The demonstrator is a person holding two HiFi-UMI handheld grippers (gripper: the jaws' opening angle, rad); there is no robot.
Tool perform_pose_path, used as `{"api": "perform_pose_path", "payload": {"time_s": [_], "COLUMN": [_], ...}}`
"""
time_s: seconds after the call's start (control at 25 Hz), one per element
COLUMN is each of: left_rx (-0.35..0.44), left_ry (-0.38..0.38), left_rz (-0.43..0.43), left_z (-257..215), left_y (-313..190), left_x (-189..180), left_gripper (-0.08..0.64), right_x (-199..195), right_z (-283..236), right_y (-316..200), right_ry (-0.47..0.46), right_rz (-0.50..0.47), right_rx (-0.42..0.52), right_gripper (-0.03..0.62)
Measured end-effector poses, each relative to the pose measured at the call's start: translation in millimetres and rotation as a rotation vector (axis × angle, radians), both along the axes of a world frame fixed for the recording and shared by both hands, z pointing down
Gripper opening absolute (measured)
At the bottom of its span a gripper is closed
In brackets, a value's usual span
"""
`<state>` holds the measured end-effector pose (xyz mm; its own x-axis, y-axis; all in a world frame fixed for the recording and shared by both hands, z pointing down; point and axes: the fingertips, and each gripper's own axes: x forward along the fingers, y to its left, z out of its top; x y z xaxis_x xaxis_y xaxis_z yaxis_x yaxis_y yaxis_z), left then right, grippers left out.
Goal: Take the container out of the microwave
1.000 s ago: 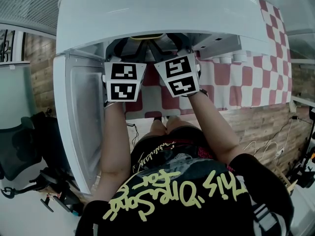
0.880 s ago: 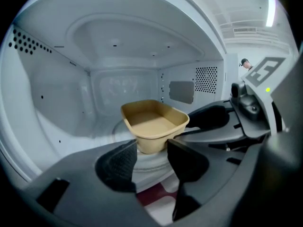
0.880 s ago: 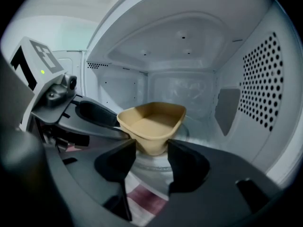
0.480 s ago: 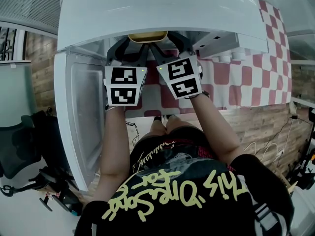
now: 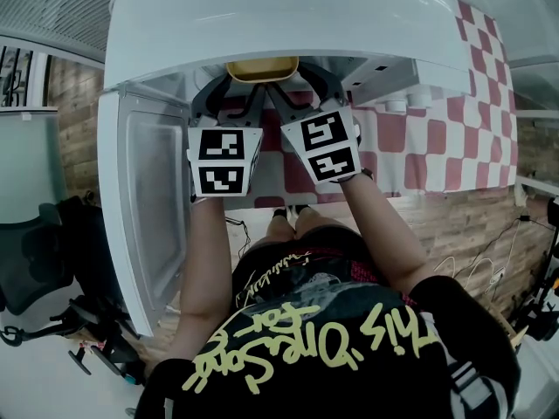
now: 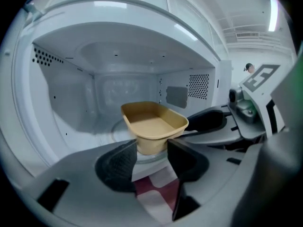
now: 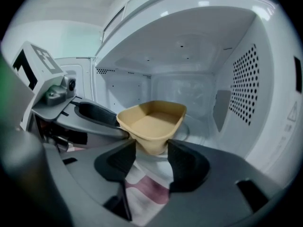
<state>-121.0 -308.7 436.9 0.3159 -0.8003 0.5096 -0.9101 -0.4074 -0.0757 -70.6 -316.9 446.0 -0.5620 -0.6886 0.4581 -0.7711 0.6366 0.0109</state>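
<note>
A tan, empty, rectangular container [image 5: 262, 66] [image 6: 154, 124] [image 7: 151, 122] hangs at the mouth of the white microwave [image 5: 279, 16], above its glass turntable [image 6: 118, 129]. Both grippers hold it from the front. My left gripper [image 5: 234, 90] [image 6: 151, 157] is shut on its near left corner, and my right gripper [image 5: 297, 85] [image 7: 151, 157] on its near right corner. In each gripper view the dark pads press the container's lower wall. The right gripper's finger [image 6: 206, 119] shows in the left gripper view, and the left gripper's finger [image 7: 97, 112] in the right gripper view.
The microwave door [image 5: 144, 208] stands swung open at the left. A red-and-white checked cloth [image 5: 419, 138] covers the surface under the microwave. An office chair [image 5: 44, 269] is at the lower left, and the wooden floor [image 5: 463, 225] lies to the right.
The container has come forward out of the cavity and now shows under the microwave's top edge. Both grippers have drawn back slightly towards the person with it.
</note>
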Motion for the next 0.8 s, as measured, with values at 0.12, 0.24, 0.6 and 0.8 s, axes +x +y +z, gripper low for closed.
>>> {"api": "perform_pose_path", "payload": {"time_s": [0.12,0.24,0.6,0.8], "left_rx": [0.000,-0.004,-0.008,-0.005], "left_ry": [-0.006,-0.001,0.019,0.014], "left_rz": [-0.002,-0.006,-0.015,-0.014], "left_z": [-1,-1,-1,-3], "left_y": [4,8,17,24], "left_x": [1,1,3,3], "left_gripper": [0.203,0.203,0.204,0.204], "right_x": [1,1,4,4], "right_z": [0,0,-2,-4], "right_y": [4,8,17,23], "right_ry": [-0.006,-0.008,-0.013,-0.016], "right_rz": [-0.006,-0.011,-0.030,-0.037], "right_rx": [0.001,0.001,0.001,0.002], "right_gripper": [0.215,0.215,0.215,0.215]}}
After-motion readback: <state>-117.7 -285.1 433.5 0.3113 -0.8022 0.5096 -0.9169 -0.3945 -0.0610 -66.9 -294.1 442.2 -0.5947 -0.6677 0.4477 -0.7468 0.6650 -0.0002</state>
